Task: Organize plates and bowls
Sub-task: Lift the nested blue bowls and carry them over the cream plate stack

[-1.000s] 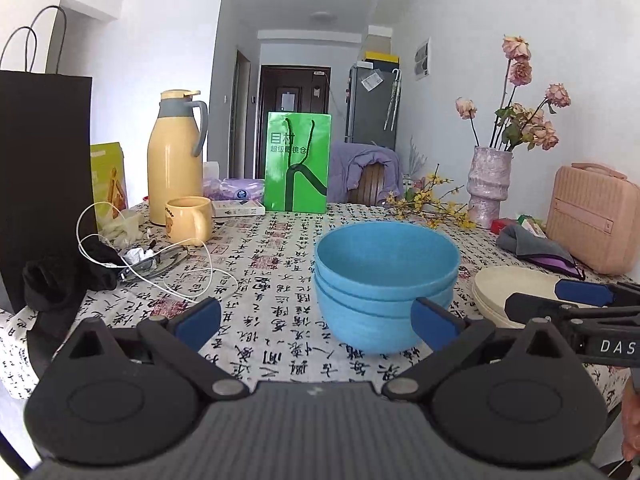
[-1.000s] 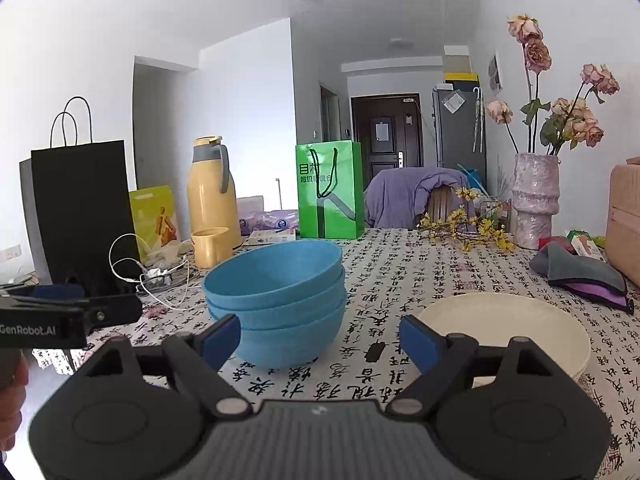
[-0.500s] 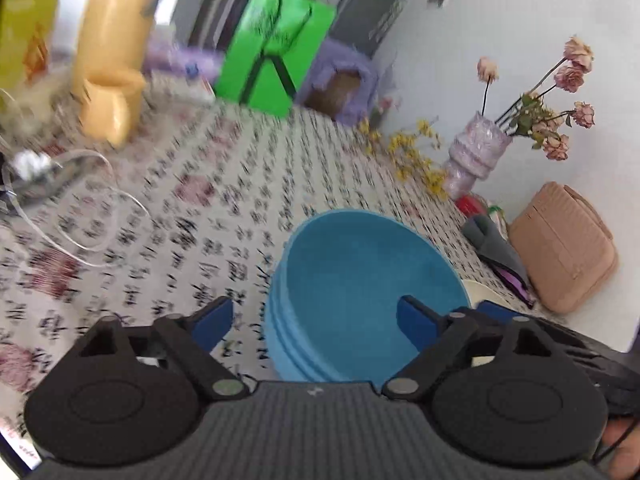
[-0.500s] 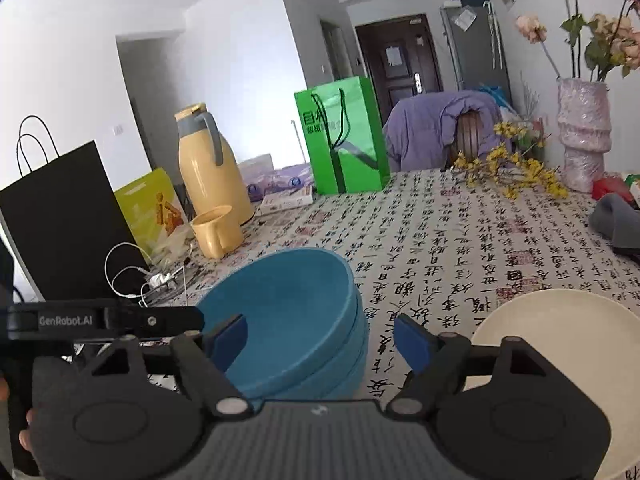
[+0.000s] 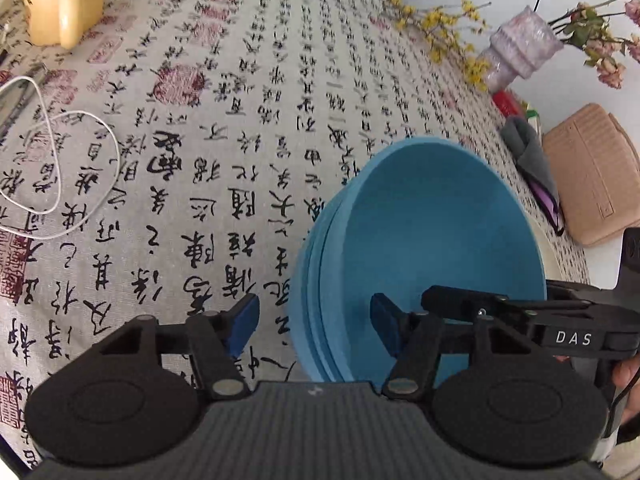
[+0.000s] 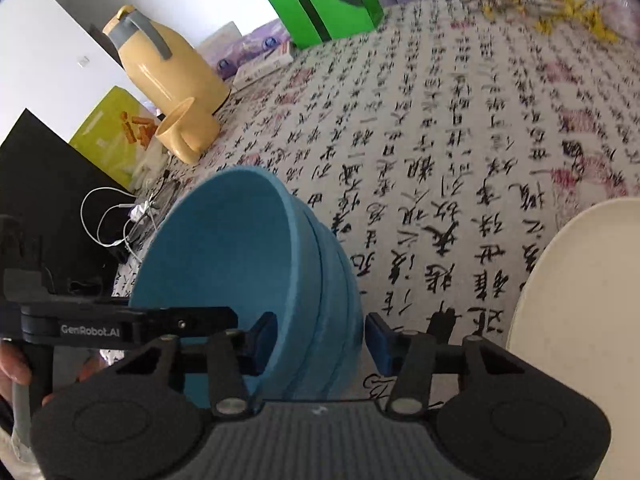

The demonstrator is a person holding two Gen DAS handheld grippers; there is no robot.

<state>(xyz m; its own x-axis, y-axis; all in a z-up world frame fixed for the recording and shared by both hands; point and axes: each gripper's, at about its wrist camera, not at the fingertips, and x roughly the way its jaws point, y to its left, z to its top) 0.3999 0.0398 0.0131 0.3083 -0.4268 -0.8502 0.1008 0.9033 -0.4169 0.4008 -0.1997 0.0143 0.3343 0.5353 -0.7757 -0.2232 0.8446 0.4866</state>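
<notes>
A stack of three blue bowls (image 5: 424, 240) stands on the calligraphy-print tablecloth; it also shows in the right wrist view (image 6: 240, 264). My left gripper (image 5: 316, 326) is open and straddles the stack's left rim, one finger outside, one inside the top bowl. My right gripper (image 6: 320, 338) is open and straddles the stack's right rim the same way. A cream plate (image 6: 580, 312) lies on the cloth to the right of the bowls; only a sliver of it (image 5: 546, 248) shows behind the bowls in the left wrist view.
A yellow mug (image 5: 60, 4) and a white cable (image 5: 80, 184) lie at the left. A yellow thermos (image 6: 168, 68), green bag (image 6: 320, 4) and black bag (image 6: 44, 176) stand at the back. A vase (image 5: 520, 52), grey pouch (image 5: 532, 160) and pink case (image 5: 592, 172) are at the right.
Both grippers have tilted down and moved in over the blue bowl stack from opposite sides. Each now has its fingers astride the stack's rim. The jaws look somewhat narrower.
</notes>
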